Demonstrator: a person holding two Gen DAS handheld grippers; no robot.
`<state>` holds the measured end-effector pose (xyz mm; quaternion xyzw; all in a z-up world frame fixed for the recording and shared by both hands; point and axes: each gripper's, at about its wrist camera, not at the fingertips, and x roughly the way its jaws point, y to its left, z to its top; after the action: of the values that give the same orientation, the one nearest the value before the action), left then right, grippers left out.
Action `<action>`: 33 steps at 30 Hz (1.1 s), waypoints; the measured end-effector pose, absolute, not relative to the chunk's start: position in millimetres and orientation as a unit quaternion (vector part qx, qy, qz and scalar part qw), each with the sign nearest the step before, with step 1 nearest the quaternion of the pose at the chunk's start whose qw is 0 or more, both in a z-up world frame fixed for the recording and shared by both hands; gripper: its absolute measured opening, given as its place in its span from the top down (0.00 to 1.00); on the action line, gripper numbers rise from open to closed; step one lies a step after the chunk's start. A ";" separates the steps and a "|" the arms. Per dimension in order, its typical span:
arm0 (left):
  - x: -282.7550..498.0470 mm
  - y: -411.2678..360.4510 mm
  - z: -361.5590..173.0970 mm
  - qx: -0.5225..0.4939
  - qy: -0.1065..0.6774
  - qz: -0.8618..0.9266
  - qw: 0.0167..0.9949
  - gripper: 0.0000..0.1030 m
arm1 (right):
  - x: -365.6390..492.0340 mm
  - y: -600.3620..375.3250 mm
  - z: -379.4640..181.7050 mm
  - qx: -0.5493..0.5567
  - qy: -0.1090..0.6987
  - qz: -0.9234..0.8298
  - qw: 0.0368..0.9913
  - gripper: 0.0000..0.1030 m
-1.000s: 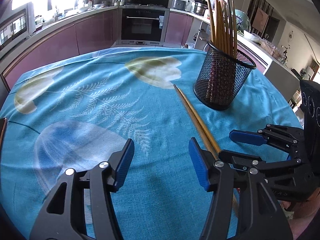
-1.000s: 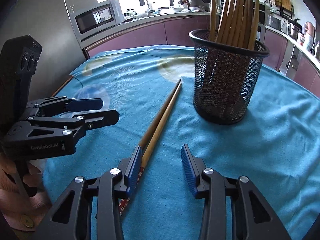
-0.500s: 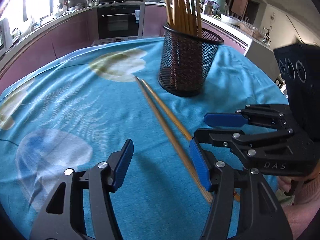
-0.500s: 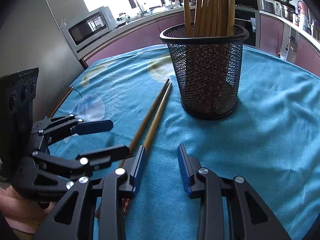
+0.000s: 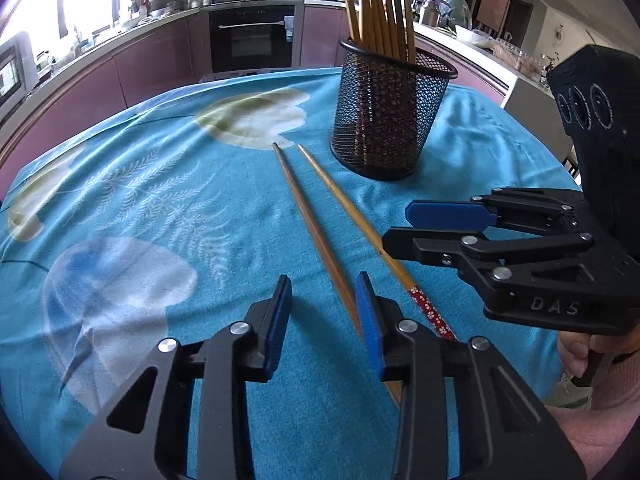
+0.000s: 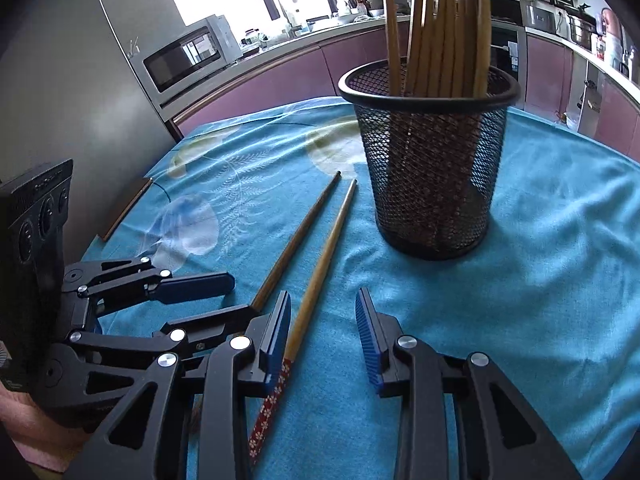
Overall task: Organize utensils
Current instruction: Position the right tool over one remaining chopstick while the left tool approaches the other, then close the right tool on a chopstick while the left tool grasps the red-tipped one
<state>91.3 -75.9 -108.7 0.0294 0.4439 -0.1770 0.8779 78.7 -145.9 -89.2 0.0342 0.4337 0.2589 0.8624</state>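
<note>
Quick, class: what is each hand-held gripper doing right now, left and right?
Left hand-held gripper: closing around the darker wooden chopstick, pads not yet pressing it.
Right hand-held gripper: open, the lighter red-handled chopstick beside its left pad, nothing held.

The left gripper (image 5: 323, 300) is closing, its blue pads now far nearer together, the darker wooden chopstick (image 5: 316, 236) between them; the two chopsticks lie splayed apart.

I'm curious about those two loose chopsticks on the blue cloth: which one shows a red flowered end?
The lighter chopstick, lying nearer the mesh holder. Its near end is wrapped in red flowered pattern; the darker chopstick beside it shows only plain wood, its near end hidden by a gripper finger.
</note>
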 end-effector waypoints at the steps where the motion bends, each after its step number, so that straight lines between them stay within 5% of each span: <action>1: 89.9 -74.8 -108.7 0.027 0.444 -0.176 0.878 0.72 | 80.9 -143.7 -89.2 0.032 0.434 0.258 0.863 0.69; 8: 86.6 -66.6 -107.8 0.018 0.447 -0.171 0.878 0.72 | 97.8 -126.0 -92.1 0.011 0.434 0.246 0.867 0.72; 11: 92.3 -60.1 -105.8 0.003 0.445 -0.171 0.879 0.58 | 100.5 -122.3 -93.5 -0.002 0.433 0.239 0.869 0.78; 22: 124.9 -67.9 -103.3 0.017 0.439 -0.176 0.881 0.62 | 100.8 -130.7 -93.4 -0.013 0.441 0.219 0.870 0.84; 33: 145.7 -76.7 -112.2 0.015 0.456 -0.163 0.875 0.79 | 112.2 -125.0 -95.5 -0.006 0.440 0.213 0.872 0.86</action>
<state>145.7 -76.7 -112.2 0.0146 0.4565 -0.1633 0.8745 112.2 -125.0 -95.5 -0.0057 0.4399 0.2129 0.8725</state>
